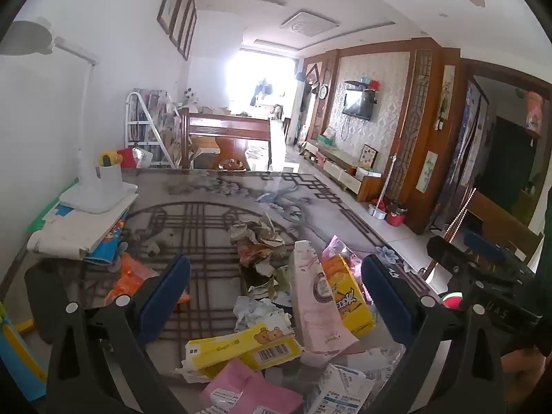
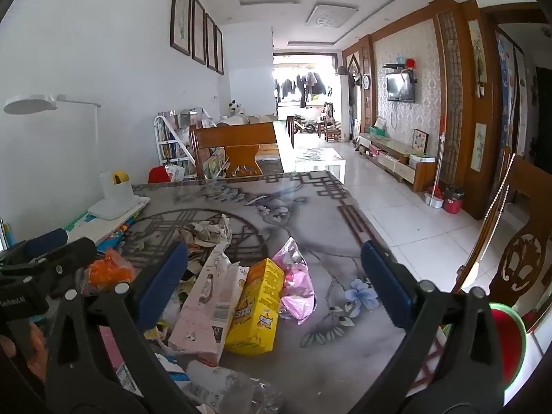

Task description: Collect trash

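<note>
From the left wrist I see my left gripper [image 1: 276, 293] spread wide and empty above the patterned table [image 1: 214, 200], framing a pink carton [image 1: 315, 296], a yellow snack box [image 1: 348, 296] and crumpled wrappers [image 1: 262, 245]. I'd take the upright carton first and close on it squarely.

From the right wrist, my right gripper [image 2: 274, 286] is equally wide, holding nothing. The same yellow box [image 2: 257, 310] sits between its fingers beside a pink foil bag [image 2: 296, 286]; I'd drop lower before squeezing.

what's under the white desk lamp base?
The lamp base sits on a stack of papers and colourful booklets on the table. Anything lower in the stack is covered.
</note>
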### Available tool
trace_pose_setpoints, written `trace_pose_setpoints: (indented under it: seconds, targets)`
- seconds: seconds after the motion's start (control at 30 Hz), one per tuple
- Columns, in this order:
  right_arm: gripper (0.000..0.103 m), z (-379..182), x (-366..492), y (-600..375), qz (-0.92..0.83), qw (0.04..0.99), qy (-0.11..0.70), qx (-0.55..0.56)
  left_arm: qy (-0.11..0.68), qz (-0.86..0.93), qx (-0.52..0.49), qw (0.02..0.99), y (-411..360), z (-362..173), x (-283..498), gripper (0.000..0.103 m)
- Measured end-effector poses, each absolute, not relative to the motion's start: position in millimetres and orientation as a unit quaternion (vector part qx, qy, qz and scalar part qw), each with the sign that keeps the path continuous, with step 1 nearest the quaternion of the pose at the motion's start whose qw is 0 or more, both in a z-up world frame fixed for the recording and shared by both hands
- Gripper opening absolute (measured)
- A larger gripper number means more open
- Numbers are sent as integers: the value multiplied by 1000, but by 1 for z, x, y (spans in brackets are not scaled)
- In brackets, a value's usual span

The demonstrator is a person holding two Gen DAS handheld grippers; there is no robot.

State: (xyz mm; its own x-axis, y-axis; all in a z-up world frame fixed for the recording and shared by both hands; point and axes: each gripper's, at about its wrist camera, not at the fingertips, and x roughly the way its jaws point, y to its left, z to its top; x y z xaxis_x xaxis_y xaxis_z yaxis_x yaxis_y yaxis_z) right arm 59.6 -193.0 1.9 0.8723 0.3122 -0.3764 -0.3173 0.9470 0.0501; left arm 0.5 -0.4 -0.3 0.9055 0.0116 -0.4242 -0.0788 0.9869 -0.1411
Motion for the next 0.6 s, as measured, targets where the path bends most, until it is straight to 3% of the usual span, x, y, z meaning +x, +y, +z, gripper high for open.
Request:
trace_pose_setpoints:
  seconds: [0.6]
  targets:
    - [99, -3, 66, -200, 160, 964, 212, 20, 223, 15, -96, 970, 4, -2, 0, 95]
